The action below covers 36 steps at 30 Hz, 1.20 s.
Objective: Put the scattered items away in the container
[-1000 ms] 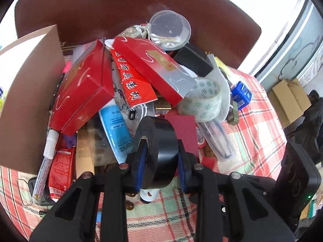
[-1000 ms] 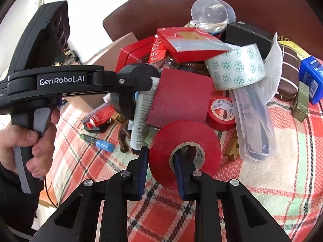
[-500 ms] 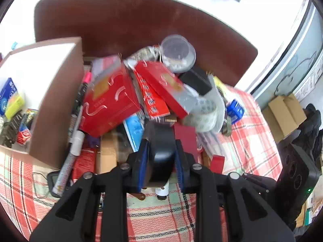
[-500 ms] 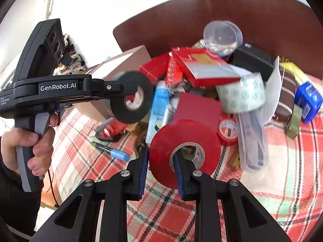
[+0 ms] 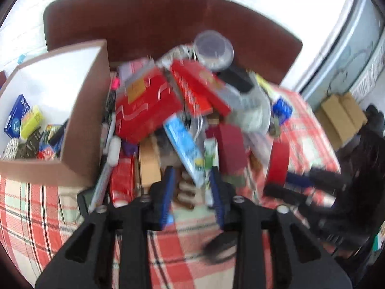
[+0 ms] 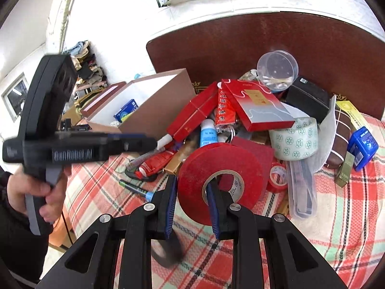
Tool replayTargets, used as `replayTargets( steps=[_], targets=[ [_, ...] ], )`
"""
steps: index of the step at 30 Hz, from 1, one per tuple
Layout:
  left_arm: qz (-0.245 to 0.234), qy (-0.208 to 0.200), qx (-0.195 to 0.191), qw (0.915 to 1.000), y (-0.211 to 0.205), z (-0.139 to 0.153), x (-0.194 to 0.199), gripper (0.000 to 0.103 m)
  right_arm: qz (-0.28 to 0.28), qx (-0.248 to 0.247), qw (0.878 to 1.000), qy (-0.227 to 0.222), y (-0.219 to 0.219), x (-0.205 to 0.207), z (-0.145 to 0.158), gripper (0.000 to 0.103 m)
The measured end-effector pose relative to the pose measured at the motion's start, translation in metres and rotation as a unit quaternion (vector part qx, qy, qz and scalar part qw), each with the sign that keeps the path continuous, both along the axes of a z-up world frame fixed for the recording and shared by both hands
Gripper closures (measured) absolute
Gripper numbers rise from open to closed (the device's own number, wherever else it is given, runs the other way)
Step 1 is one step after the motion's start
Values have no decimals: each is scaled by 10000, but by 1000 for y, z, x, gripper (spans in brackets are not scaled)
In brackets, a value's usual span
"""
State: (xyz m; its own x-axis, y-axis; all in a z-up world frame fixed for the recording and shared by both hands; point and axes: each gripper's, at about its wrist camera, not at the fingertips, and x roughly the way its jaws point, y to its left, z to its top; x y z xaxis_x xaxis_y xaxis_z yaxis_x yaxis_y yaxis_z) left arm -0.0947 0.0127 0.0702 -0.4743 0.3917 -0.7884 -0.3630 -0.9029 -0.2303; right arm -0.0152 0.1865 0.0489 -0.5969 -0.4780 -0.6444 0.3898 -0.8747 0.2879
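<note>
Left claw (image 5: 191, 171): jaws opening, nothing between them. The black tape (image 5: 220, 248) you pinched half a second ago is out, now a dark blur over the cloth (image 5: 36, 216) at 5 o'clock. It is short of the box (image 5: 81, 125) at 9 o'clock, so it probably needs regrasping.

Right claw (image 6: 191, 185): pinching the red tape (image 6: 240, 166) by its wall.

Right view only: your hand (image 6: 36, 192). Left view only: the box's contents in full.
</note>
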Motion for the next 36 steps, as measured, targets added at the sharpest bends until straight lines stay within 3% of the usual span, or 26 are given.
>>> replayTargets(
  steps=[1,9,22,29,35,36],
  targets=[
    [-35,-57,-41,10000,-2,-6,6,60,-9,5,10000,-17,0,1,-1,77],
    [-426,-704,-82,9966,3,-55,43,56,-158,-27,9998,-91,10,4,-7,77],
    [-473,-1038,-81,9934,60,-81,28,56,-385,-135,9991,-124,37,13,-12,77],
    [-294,-1018,-572,9927,79,-92,17,56,-416,-249,9987,-158,48,14,-18,77],
    [-163,-974,-955,9905,91,-102,14,61,-424,-310,9984,-198,52,14,-24,77],
    [-129,-924,-1030,9903,92,-102,15,67,-419,-320,9984,-208,52,14,-25,77]
  ],
)
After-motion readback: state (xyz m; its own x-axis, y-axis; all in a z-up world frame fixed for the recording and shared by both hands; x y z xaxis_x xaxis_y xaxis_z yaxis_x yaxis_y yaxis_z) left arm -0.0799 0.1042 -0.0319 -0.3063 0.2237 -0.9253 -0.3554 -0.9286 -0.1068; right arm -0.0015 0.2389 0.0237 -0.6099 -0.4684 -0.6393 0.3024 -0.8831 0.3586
